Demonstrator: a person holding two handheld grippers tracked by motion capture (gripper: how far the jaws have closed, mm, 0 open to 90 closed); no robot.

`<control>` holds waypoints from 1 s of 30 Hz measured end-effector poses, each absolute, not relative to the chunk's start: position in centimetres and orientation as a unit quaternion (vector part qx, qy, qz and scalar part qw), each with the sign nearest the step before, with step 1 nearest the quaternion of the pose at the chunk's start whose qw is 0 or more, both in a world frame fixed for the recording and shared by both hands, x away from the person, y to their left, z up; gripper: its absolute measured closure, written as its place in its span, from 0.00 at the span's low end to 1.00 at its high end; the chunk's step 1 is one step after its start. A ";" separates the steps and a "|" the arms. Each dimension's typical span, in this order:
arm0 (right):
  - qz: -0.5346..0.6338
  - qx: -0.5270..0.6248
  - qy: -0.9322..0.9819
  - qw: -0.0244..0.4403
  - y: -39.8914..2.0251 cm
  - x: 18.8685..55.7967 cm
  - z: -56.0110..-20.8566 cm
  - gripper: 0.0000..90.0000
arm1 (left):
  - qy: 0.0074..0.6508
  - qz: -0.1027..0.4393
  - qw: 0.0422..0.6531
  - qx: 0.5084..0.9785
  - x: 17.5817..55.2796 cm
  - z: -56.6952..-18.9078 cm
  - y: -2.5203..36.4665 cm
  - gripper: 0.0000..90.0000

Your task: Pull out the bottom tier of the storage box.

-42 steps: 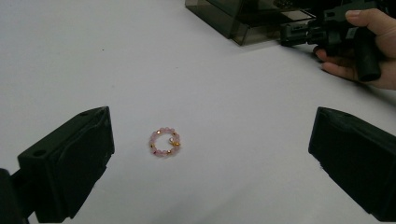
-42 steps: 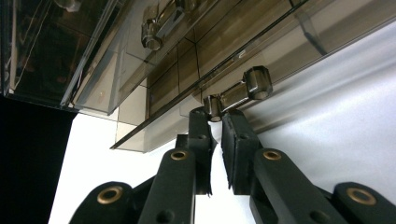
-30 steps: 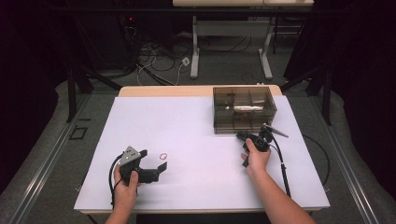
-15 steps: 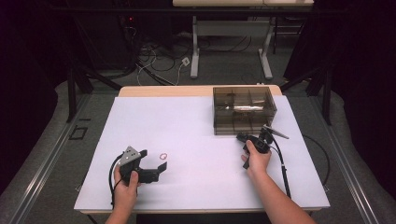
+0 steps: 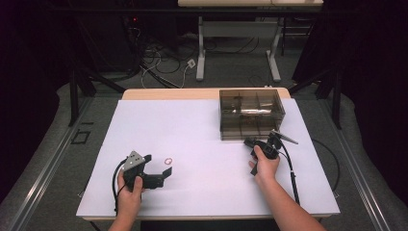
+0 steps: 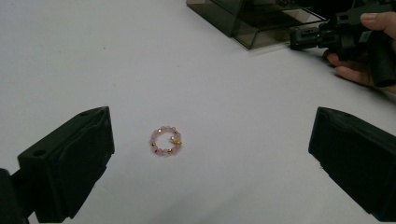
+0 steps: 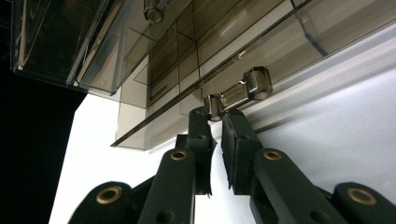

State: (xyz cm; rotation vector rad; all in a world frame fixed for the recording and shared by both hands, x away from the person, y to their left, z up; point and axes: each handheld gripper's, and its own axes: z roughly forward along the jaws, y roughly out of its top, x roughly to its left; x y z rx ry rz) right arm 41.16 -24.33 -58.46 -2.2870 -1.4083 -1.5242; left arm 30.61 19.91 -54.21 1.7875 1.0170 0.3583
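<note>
1. Two grippers are over the white tabletop (image 5: 207, 125), well apart from each other.
2. Left gripper (image 6: 210, 158) sits low, its fingers (image 6: 65, 163) spread wide, and the pink bead ring (image 6: 166, 140) lies flat on the sheet between them, untouched.
3. Right gripper (image 7: 217, 116) is at the smoky plastic box (image 5: 251, 113), fingers (image 7: 238, 140) pinched together on the box's metal handle (image 7: 236, 95).
</note>
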 end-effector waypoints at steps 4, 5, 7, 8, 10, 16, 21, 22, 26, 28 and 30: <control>-0.501 -0.738 -0.451 0.014 -24.2 41.2 -58.4 0.89 | 0.423 0.149 0.502 0.740 30.6 -54.3 19.9 0.00; -0.501 -0.738 -0.451 0.014 -24.2 41.2 -58.4 0.89 | 0.423 0.149 0.502 0.740 30.6 -54.3 19.9 0.00; -0.500 -0.732 -0.464 0.009 -24.2 40.9 -58.2 0.86 | 0.424 0.148 0.502 0.739 30.7 -54.3 19.9 0.00; -0.491 -0.727 -0.480 0.003 -24.3 40.7 -58.0 0.83 | 0.426 0.148 0.502 0.738 30.7 -54.3 19.9 0.00; -0.490 -0.722 -0.489 -0.011 -24.3 40.5 -57.8 0.80 | 0.427 0.147 0.500 0.739 30.7 -54.4 19.9 0.00; -0.481 -0.711 -0.512 -0.026 -24.3 40.1 -57.2 0.73 | 0.426 0.148 0.500 0.739 30.7 -54.4 19.7 0.00; -0.477 -0.707 -0.521 -0.033 -24.3 39.9 -56.9 0.70 | 0.427 0.148 0.499 0.740 30.7 -54.4 19.7 0.00; -0.474 -0.699 -0.533 -0.043 -24.3 39.8 -56.9 0.68 | 0.428 0.148 0.499 0.739 30.7 -54.4 19.8 0.00; -0.470 -0.691 -0.546 -0.050 -24.0 39.7 -56.4 0.63 | 0.431 0.148 0.498 0.738 30.7 -54.5 19.9 0.00; -0.466 -0.680 -0.562 -0.063 -24.0 39.7 -56.2 0.59 | 0.432 0.147 0.498 0.737 30.7 -54.5 19.9 0.00; -0.465 -0.675 -0.569 -0.068 -24.0 39.6 -56.1 0.58 | 0.433 0.147 0.500 0.735 30.8 -54.5 19.9 0.00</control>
